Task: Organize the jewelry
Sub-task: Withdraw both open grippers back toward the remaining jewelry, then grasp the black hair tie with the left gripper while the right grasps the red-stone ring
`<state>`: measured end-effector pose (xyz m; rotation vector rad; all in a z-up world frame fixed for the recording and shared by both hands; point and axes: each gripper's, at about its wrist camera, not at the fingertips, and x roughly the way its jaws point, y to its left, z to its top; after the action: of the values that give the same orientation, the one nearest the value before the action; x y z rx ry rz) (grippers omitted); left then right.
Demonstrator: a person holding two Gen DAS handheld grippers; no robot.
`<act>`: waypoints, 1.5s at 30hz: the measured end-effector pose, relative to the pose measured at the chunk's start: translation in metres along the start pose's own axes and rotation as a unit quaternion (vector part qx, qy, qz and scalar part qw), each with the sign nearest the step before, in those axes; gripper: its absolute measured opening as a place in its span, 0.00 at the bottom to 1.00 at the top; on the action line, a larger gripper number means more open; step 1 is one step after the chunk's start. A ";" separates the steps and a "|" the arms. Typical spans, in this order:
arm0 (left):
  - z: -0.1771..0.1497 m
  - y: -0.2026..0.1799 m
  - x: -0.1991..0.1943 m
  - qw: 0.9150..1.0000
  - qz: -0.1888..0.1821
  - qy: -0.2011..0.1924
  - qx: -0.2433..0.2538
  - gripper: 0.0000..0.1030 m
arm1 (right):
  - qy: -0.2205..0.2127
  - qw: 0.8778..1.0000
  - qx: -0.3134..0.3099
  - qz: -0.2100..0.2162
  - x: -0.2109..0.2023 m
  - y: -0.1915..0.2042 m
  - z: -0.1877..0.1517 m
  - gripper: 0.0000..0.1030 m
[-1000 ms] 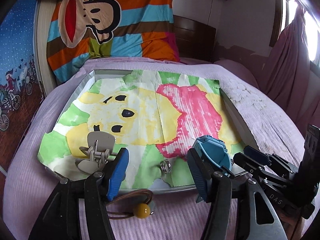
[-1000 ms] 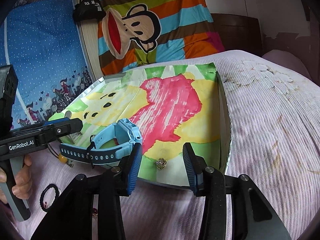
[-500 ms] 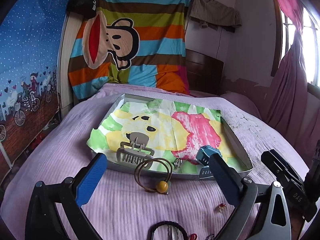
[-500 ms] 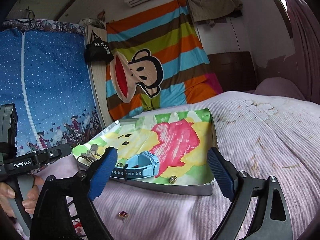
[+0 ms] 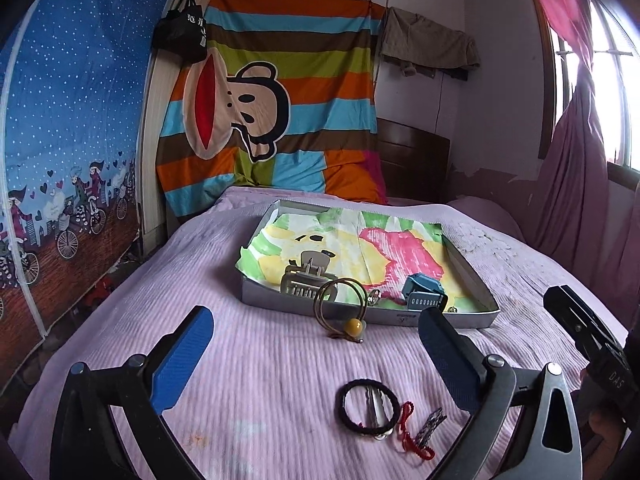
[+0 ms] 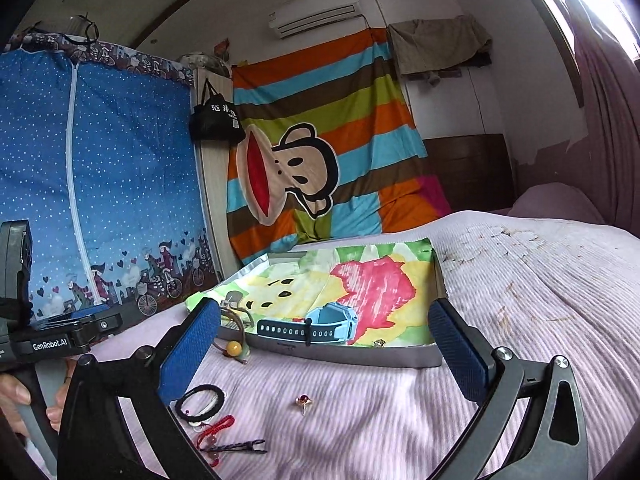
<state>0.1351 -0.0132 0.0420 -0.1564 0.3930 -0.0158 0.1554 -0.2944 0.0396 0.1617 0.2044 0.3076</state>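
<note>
Clutter is lying loose on the lilac bed (image 5: 248, 360) in front of me. I am holding the left claw (image 5: 320, 360) with its jaws spread wide and nothing between the pads; the right claw (image 6: 324, 352) has just been opening and is likewise standing wide and bare.

A shallow silver tray (image 5: 472, 316) is sitting on the bed beyond both claws, lined with a painted sheet (image 5: 400, 248). Inside it a beige hair clip (image 5: 306, 280) is resting near the front left, a blue watch (image 6: 316, 326) is lying near the front edge, and a small ring (image 6: 379, 343) is sitting by the front wall. A brown hair tie with a yellow bead (image 5: 344, 312) is leaning against the tray's front wall, its bead on the bed.

Nearer to me, outside the tray, a black hair band (image 5: 368, 408) is lying over a metal hair clip (image 5: 375, 402), with a red cord (image 5: 412, 432) and a dark hair pin (image 5: 430, 426) just beside them. Another ring with a red stone (image 6: 303, 401) is lying alone on the bed.

In the right wrist view the left claw's blue pad is covering part of the beige clip, and I cannot make out the small ring's details. A striped monkey sheet (image 5: 280, 120) is hanging behind the bed.
</note>
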 end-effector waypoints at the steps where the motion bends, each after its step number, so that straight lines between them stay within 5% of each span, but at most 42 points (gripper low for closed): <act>1: -0.002 0.001 -0.002 1.000 0.000 0.000 0.000 1.00 | 0.001 1.000 -0.003 0.001 -0.003 0.002 -0.001 0.99; 17: -0.037 0.015 -0.014 0.999 -0.005 0.042 0.017 1.00 | 0.065 0.994 -0.088 0.027 -0.023 0.028 -0.017 0.99; 30: -0.044 0.018 0.006 0.993 -0.038 0.111 0.015 1.00 | 0.162 0.984 -0.071 0.005 0.011 0.019 -0.037 0.99; 35: -0.045 0.014 0.017 0.988 -0.060 0.138 0.018 0.86 | 0.188 0.979 -0.072 0.002 0.021 0.020 -0.045 0.97; 39: -0.046 0.009 0.027 0.983 -0.084 0.165 0.019 0.75 | 0.203 0.976 -0.077 0.003 0.028 0.023 -0.048 0.79; 45: -0.047 0.011 0.049 0.974 -0.100 0.203 -0.011 0.49 | 0.224 0.972 -0.071 0.003 0.042 0.021 -0.052 0.67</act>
<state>0.1624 -0.0112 -0.0208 -0.2153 0.7847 -0.2447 0.1772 -0.2551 -0.0137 -0.0526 0.6273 0.3603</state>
